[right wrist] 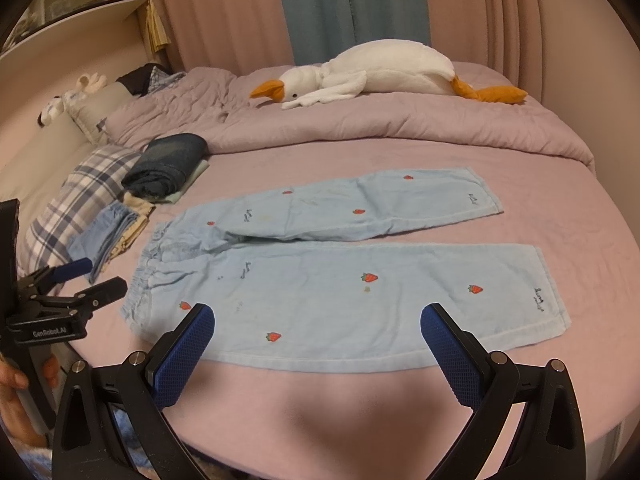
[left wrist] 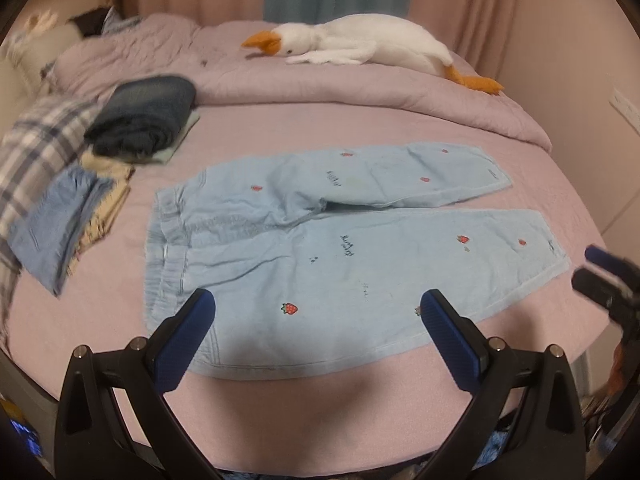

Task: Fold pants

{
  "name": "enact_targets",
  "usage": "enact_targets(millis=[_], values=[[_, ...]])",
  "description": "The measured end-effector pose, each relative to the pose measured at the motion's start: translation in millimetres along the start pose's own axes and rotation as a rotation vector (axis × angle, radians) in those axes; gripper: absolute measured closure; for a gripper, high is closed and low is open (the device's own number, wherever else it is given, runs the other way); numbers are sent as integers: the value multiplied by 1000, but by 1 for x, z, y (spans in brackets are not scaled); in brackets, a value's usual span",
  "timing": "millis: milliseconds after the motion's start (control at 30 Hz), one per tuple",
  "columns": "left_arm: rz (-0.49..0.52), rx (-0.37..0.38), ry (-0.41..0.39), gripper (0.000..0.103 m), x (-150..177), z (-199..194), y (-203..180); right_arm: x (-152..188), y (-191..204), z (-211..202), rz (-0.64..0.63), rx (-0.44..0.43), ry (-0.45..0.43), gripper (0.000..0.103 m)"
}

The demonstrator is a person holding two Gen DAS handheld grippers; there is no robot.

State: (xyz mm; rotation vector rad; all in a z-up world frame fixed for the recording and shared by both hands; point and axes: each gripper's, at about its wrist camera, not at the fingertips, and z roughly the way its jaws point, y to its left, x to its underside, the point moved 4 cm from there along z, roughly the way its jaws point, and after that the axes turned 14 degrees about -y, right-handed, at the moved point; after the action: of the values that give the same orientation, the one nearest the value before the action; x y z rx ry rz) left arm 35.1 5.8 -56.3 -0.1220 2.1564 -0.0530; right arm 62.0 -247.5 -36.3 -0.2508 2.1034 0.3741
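Light blue pants (left wrist: 320, 248) with small strawberry prints lie spread flat on the pink bed, waistband to the left, both legs reaching right and slightly apart. They also show in the right wrist view (right wrist: 340, 280). My left gripper (left wrist: 316, 312) is open and empty, hovering over the near leg close to the waist. My right gripper (right wrist: 318, 326) is open and empty above the near leg's front edge. The left gripper shows at the left edge of the right wrist view (right wrist: 88, 276); the right gripper shows at the right edge of the left wrist view (left wrist: 588, 268).
A stack of folded clothes (left wrist: 140, 120) and a plaid pillow (left wrist: 36, 148) lie left of the pants. A rumpled lilac duvet (left wrist: 320, 84) and a white plush goose (left wrist: 360, 44) lie behind. The bed's front edge (left wrist: 320, 440) is just under my grippers.
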Motion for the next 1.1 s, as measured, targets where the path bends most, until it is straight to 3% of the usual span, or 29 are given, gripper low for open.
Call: enact_targets(millis=[67, 167, 333, 467, 633, 733, 833, 900, 933, 1000, 1067, 1100], values=[[-48, -27, -29, 1, 3, 10, 13, 2, 1, 2, 11, -11, 12, 1], [-142, -74, 6, 1, 16, 24, 44, 8, 8, 9, 19, -43, 50, 1], [-415, -164, 29, 1, 57, 31, 118, 40, 47, 33, -72, -125, 182, 1], [-540, -269, 138, 1, 94, 31, 162, 79, 104, 50, -291, -226, 246, 1], [-621, -253, 150, 2, 107, 48, 183, 123, 153, 63, -550, -325, 230, 1], [-585, -263, 131, 9, 99, 62, 183, 140, 163, 69, -682, -334, 209, 1], [-526, -280, 108, 36, 91, 72, 185, 143, 172, 73, -753, -338, 111, 1], [-519, -260, 95, 45, 88, 75, 188, 140, 168, 72, -792, -335, 66, 1], [-518, -237, 82, 55, 86, 74, 188, 143, 177, 76, -814, -328, 40, 2], [-491, -260, 71, 70, 85, 71, 192, 142, 174, 72, -851, -335, 12, 14], [-510, -239, 65, 77, 86, 67, 197, 146, 190, 80, -888, -331, -4, 52], [-518, -228, 63, 78, 87, 65, 200, 153, 206, 87, -905, -339, -2, 61]])
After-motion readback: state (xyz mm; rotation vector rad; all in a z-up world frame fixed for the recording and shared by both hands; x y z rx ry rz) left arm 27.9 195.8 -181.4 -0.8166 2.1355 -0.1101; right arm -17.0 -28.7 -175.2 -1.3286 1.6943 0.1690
